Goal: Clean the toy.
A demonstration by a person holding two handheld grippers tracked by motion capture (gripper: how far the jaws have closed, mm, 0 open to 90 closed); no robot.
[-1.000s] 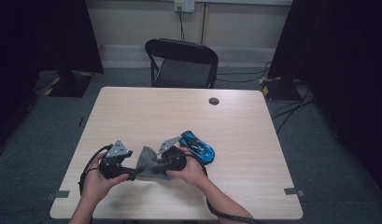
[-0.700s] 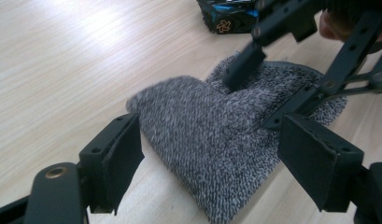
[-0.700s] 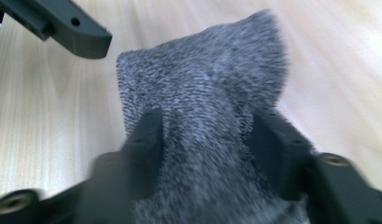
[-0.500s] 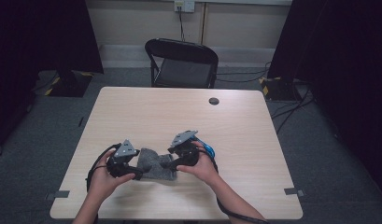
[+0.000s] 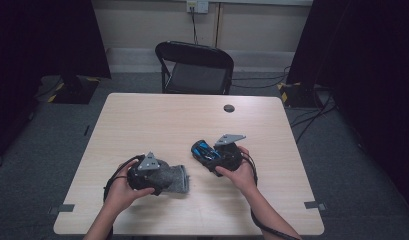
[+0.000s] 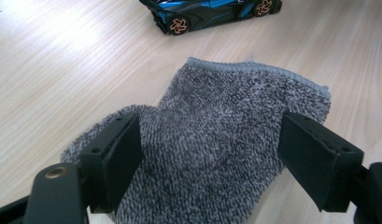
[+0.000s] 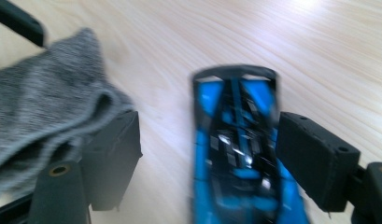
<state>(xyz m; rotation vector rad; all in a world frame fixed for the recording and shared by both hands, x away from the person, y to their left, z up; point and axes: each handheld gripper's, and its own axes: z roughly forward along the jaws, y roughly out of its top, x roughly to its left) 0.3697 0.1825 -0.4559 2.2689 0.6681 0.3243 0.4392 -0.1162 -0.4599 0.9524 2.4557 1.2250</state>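
Rightward from the grey fluffy cloth [image 5: 173,178], right tongs [image 7: 207,154] have just opened, straddling the blue-black toy car [image 7: 240,149]; left tongs [image 6: 209,154] gape over cloth.

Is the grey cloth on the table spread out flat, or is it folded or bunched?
Bunched, not flat. The grey cloth lies rumpled on the table, with one edge rolled into a fold in the right gripper view.

Table [image 5: 157,115]: cloth [image 6: 226,135], seemingly toy car [image 6: 212,11].
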